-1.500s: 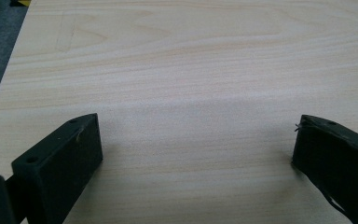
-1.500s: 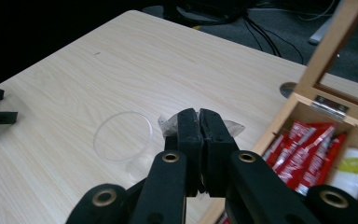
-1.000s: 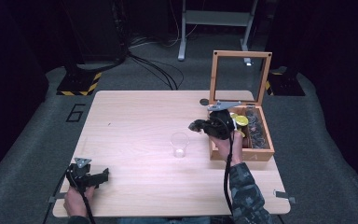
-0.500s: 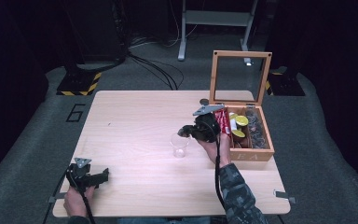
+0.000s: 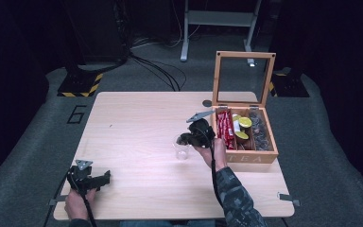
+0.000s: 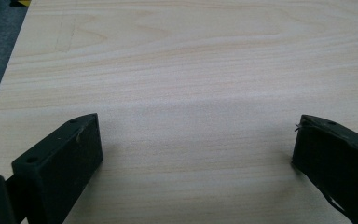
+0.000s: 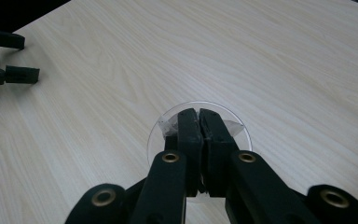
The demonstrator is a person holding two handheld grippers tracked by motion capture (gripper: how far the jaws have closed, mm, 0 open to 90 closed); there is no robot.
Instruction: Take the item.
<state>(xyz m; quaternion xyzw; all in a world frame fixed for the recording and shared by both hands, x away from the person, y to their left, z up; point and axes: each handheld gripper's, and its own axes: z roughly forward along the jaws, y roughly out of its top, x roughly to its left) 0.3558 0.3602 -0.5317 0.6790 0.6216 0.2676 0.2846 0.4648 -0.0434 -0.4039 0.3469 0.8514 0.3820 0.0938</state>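
A clear plastic cup (image 5: pixel 182 150) stands near the table's middle, left of an open wooden tea box (image 5: pixel 253 156). My right gripper (image 5: pixel 183 139) hovers right over the cup's mouth. In the right gripper view the cup (image 7: pixel 243 140) lies under my right gripper (image 7: pixel 199 114), whose jaws are pressed together on a thin pale sachet (image 7: pixel 168 127) that pokes out at the sides. My left gripper (image 5: pixel 105 177) rests at the table's front left corner, and the left gripper view has my left gripper (image 6: pixel 196 140) wide open over bare wood.
The tea box holds red packets (image 5: pixel 225 125), yellow-lidded pods (image 5: pixel 244 123) and dark packets (image 5: pixel 260 130). Its glass lid (image 5: pixel 216 78) stands upright at the back. A small dark disc (image 5: pixel 207 103) lies on the table (image 5: pixel 137 118) near the box. Cables run over the floor beyond.
My right gripper has moved left from above the tea box to over the clear cup. The left gripper has stayed put.
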